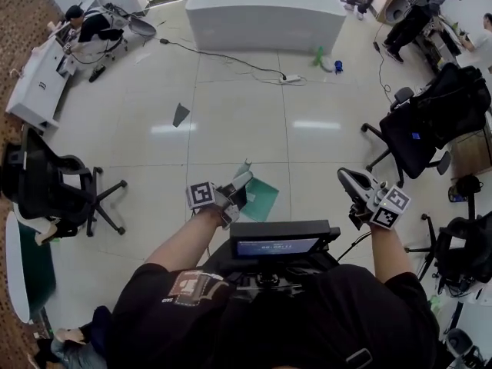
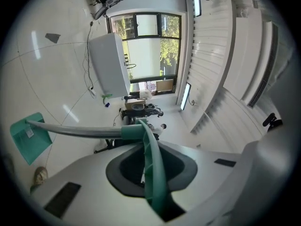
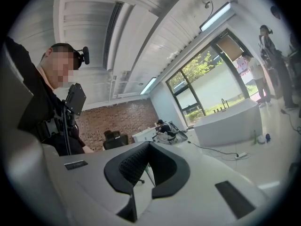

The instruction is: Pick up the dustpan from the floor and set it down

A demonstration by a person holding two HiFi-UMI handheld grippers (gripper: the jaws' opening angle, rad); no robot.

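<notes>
In the head view my left gripper (image 1: 240, 181) is shut on the handle of a green dustpan (image 1: 261, 200), whose pan hangs low in front of me; I cannot tell whether it touches the floor. In the left gripper view the green handle grip (image 2: 151, 164) is pinched between the jaws of the left gripper (image 2: 141, 126). A grey pole (image 2: 80, 132) runs left from it to the green pan (image 2: 28, 136). My right gripper (image 1: 347, 177) is held out to the right with nothing in it. The right gripper view shows the right gripper (image 3: 149, 146) with its black pads meeting at the tips.
A large white table (image 1: 265, 14) stands at the far side, with a cable and power strip (image 1: 290, 78) on the tiles before it. A dark scrap (image 1: 180, 114) lies on the floor. Black office chairs stand at the left (image 1: 46, 187) and right (image 1: 423, 129). People are at the room's edges.
</notes>
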